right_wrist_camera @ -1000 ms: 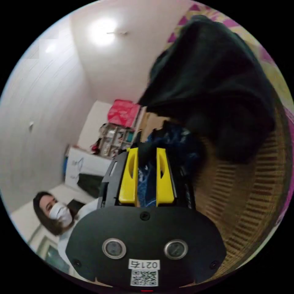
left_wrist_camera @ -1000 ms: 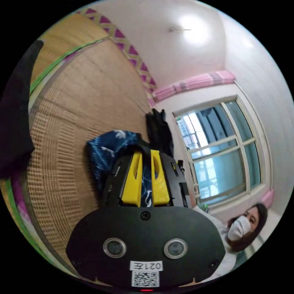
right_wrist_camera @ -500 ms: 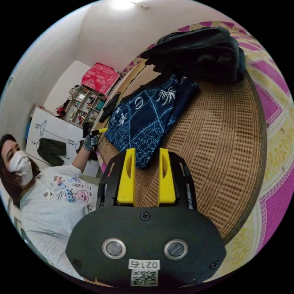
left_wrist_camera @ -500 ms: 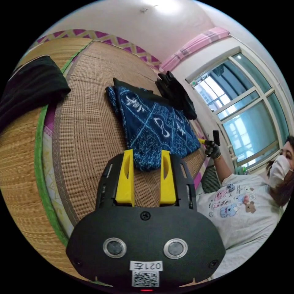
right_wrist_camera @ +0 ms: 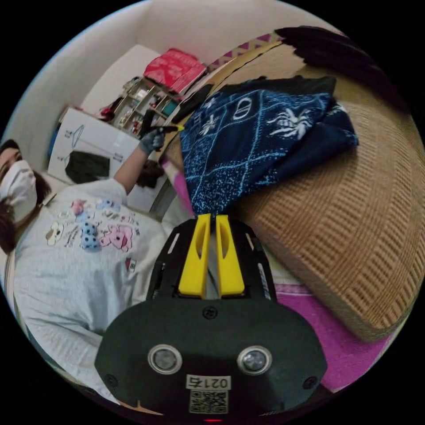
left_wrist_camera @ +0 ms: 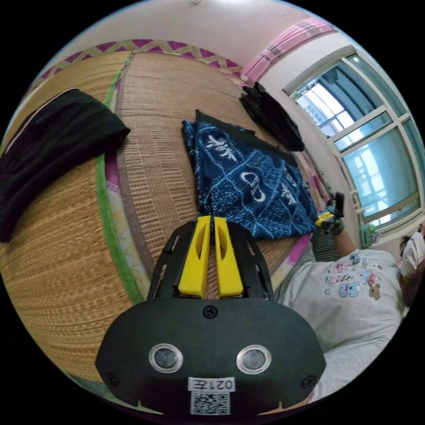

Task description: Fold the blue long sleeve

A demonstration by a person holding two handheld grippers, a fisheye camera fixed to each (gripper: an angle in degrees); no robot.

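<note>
**Both tools let go of the folded blue shirt**

The blue shirt [left_wrist_camera: 248, 186] lies folded on the woven mat [left_wrist_camera: 150, 133], just beyond the left tool [left_wrist_camera: 210, 221] and right tool [right_wrist_camera: 211, 219]. Black clothes [left_wrist_camera: 53, 141] lie farther off. Both tools' jaws, spread half a second ago, are now pressed together, empty.

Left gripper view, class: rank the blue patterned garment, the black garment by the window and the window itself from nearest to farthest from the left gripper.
1. Blue patterned garment: on the woven mat just beyond the left gripper, up and to the right.
2. Black garment by the window: past the blue one's far edge, at the mat's end.
3. Window: in the wall behind, at right.
</note>
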